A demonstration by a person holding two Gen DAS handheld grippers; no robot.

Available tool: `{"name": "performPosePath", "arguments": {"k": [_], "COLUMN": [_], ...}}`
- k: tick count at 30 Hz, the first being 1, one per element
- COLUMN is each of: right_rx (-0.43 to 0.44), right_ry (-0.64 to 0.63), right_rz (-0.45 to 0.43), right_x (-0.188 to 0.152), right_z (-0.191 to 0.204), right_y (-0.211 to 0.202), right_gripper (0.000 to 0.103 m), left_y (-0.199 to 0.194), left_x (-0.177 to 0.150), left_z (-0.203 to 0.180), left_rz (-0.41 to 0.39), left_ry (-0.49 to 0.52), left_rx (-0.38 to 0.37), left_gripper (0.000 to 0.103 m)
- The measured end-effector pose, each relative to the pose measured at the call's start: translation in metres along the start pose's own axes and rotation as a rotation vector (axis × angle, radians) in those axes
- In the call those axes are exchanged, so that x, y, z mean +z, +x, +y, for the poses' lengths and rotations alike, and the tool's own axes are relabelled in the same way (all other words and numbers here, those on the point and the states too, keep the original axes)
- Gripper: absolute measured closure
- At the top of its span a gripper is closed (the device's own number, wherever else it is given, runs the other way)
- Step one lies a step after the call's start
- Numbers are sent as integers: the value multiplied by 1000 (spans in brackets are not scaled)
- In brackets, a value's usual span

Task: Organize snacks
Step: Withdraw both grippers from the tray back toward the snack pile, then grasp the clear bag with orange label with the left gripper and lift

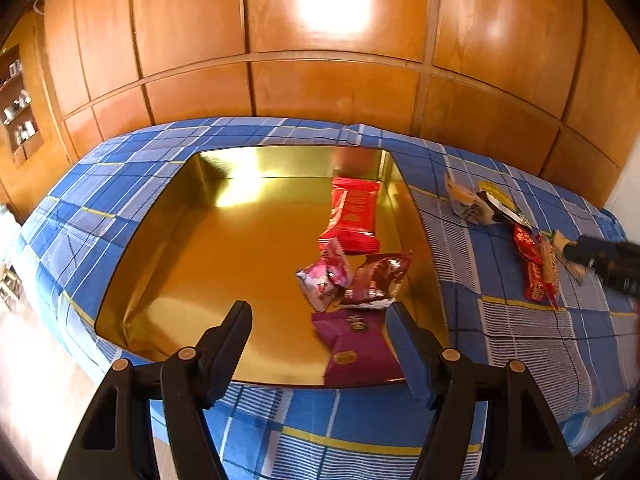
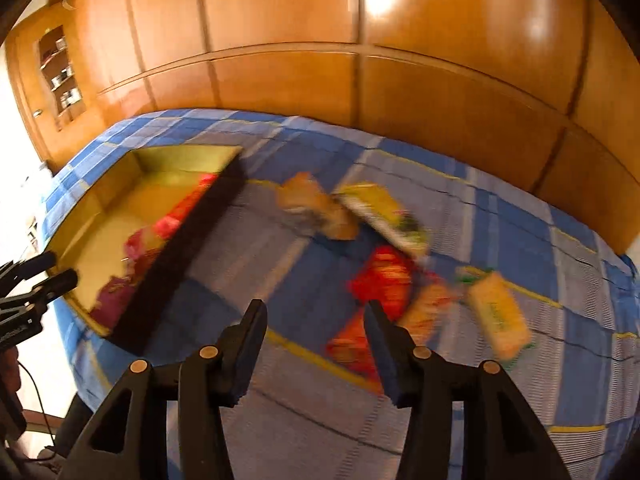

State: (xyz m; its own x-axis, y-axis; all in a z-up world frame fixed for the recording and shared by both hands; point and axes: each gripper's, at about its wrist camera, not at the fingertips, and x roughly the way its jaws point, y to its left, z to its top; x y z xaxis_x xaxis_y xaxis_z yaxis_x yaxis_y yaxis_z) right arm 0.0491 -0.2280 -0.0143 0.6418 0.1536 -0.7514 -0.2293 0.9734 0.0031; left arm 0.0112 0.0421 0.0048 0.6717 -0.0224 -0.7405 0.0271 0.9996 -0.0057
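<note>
left tongs (image 1: 318, 310): spread apart, nothing between them, hanging over the near edge of the tray.
right tongs (image 2: 316, 308): parted and empty, over the cloth (image 2: 280, 420), aimed toward the loose packets; this view is smeared, so aim is hard to judge.
purple packet (image 1: 356, 348): in the tray, nearest, lying against the near rim; a careless pass by the left tongs could flick it out.
pink packet (image 1: 324, 280): in the tray beside a brown packet (image 1: 380, 280), the two touching; a new drop on top could make an untidy heap.
red packet (image 1: 354, 216): in the tray, farther back.
tray (image 1: 224, 248): gold, shiny, mostly bare on its left; its dark side wall could be struck on the carry across.
red pair (image 2: 384, 280): on the cloth, overlapping an orange one; a pinch may take two or snag the cloth.
yellow bar (image 2: 498, 316): right of them, apart.
far packets (image 2: 360, 208): tan and yellow, touching, easy to push off.
</note>
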Motion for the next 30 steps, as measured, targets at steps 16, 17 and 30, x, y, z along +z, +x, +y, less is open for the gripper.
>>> {"name": "performPosePath", "arguments": {"k": [16,17,30], "right_rx": [-115,-102,-17], "right_ry": [277,295,310], "right_rz": [140,136,118], "right_x": [-26,-26,-16], "right_z": [-182,-185,-181], "right_y": [11,11,7], "right_gripper": [52,52,52], "left_y": [25,32,145], "left_x": [70,75,116], "left_z": [-111,-121,-220], "left_rz": [35,33,204], "left_ry": [349,401,950], "left_rx": [-184,-185,-226], "left_gripper": [33,30,25]}}
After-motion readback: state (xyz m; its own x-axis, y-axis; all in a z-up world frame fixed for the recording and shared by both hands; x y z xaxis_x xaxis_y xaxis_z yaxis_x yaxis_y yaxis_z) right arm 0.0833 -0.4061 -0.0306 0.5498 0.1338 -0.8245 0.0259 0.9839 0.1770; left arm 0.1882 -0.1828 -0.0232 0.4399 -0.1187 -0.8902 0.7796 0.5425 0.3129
